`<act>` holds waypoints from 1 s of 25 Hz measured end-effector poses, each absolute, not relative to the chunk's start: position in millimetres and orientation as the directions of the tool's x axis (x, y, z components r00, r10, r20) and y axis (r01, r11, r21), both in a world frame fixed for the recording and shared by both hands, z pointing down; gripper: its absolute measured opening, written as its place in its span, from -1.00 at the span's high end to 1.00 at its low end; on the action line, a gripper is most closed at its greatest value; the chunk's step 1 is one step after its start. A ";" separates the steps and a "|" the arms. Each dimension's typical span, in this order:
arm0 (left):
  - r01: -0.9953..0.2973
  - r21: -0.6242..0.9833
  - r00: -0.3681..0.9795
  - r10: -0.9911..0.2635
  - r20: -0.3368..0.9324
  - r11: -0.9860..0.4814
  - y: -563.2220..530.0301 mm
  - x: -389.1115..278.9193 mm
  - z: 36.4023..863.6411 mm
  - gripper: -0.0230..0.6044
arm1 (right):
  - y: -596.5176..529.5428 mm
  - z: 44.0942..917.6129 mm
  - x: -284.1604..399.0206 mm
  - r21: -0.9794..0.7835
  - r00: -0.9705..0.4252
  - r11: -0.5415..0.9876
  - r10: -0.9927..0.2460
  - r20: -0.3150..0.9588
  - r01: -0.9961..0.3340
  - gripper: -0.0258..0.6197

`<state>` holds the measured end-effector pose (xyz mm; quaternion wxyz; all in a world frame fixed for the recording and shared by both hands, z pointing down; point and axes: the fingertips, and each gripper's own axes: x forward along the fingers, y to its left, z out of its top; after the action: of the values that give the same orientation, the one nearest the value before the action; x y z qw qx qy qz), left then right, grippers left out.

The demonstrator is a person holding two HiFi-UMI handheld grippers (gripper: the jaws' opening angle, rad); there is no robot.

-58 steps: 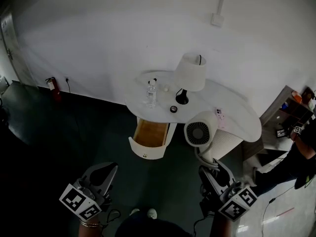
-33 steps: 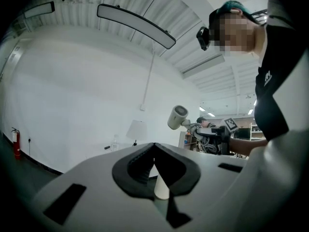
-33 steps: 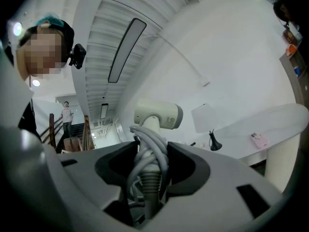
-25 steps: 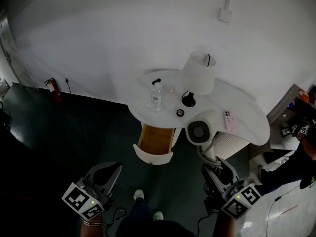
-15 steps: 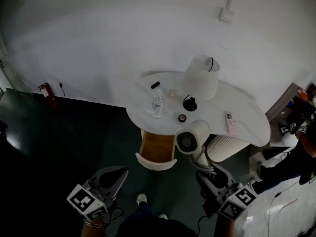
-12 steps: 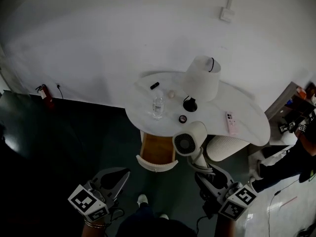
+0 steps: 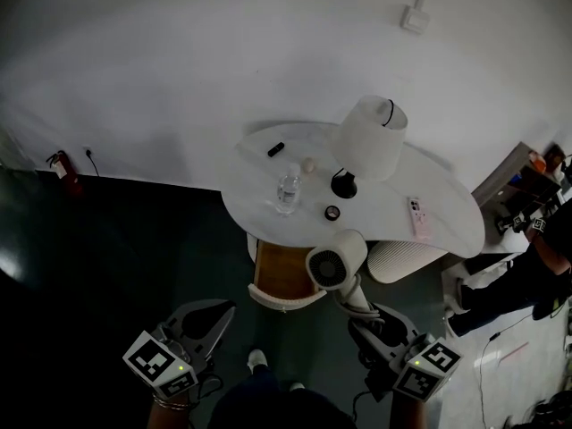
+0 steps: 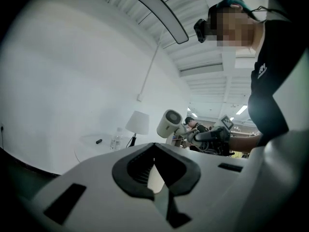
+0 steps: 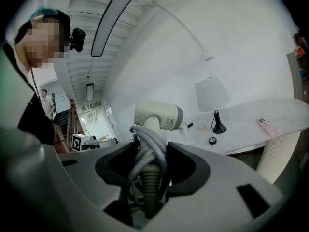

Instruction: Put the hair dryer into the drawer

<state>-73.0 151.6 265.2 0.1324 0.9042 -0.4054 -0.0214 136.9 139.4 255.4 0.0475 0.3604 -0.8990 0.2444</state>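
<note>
A cream hair dryer point(image 7: 332, 264) with its grey cord wound round the handle is held up by my right gripper point(image 7: 361, 315), which is shut on the handle. Seen from the head, the dryer's round grille hangs over the right front corner of the open drawer point(image 7: 277, 273), whose wooden inside shows under the white table point(image 7: 447, 208). In the right gripper view the dryer point(image 9: 157, 114) rises from between the jaws of the right gripper point(image 9: 147, 152). My left gripper point(image 7: 213, 315) hovers low left of the drawer, shut and holding nothing. In its own view the left gripper point(image 8: 154, 147) looks towards the dryer point(image 8: 169, 123).
On the table stand a white lamp point(image 7: 371, 137), a clear water bottle point(image 7: 288, 189), a pink phone point(image 7: 417, 219), a small black ring point(image 7: 332, 212) and a black stick point(image 7: 275, 149). A ribbed white pedestal point(image 7: 402, 262) sits right of the drawer. Another person point(image 7: 536, 257) works at far right.
The right gripper has carried the hair dryer left and down, from beside the ribbed pedestal to over the drawer's right front corner. The left gripper has drifted slightly towards the drawer.
</note>
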 end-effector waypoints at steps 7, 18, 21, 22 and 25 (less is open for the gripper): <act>-0.691 0.287 0.702 -0.711 0.046 -0.663 150.0 -79.3 274.9 0.90 | 151.8 278.1 122.4 -0.374 -0.717 0.612 -0.601 0.352 -0.697 0.28; -0.699 0.311 0.696 -0.712 0.093 -0.644 148.4 -84.6 297.2 0.90 | 164.7 319.9 116.2 -0.436 -0.714 0.565 -0.530 0.458 -0.700 0.28; -0.705 0.322 0.688 -0.719 0.094 -0.632 148.3 -85.7 302.7 0.90 | 164.6 329.7 115.1 -0.440 -0.716 0.568 -0.500 0.487 -0.696 0.28; -0.709 0.326 0.684 -0.723 0.099 -0.626 148.1 -86.4 305.3 0.90 | 164.1 333.4 114.6 -0.442 -0.718 0.571 -0.485 0.498 -0.692 0.28; -0.721 0.340 0.669 -0.734 0.117 -0.604 145.9 -86.3 311.9 0.90 | 160.4 344.9 114.8 -0.452 -0.727 0.580 -0.435 0.531 -0.677 0.28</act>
<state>-86.3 145.9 311.9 0.1819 0.8952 -0.4064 -0.0173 114.8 160.4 344.9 0.1847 0.3198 -0.8695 0.3280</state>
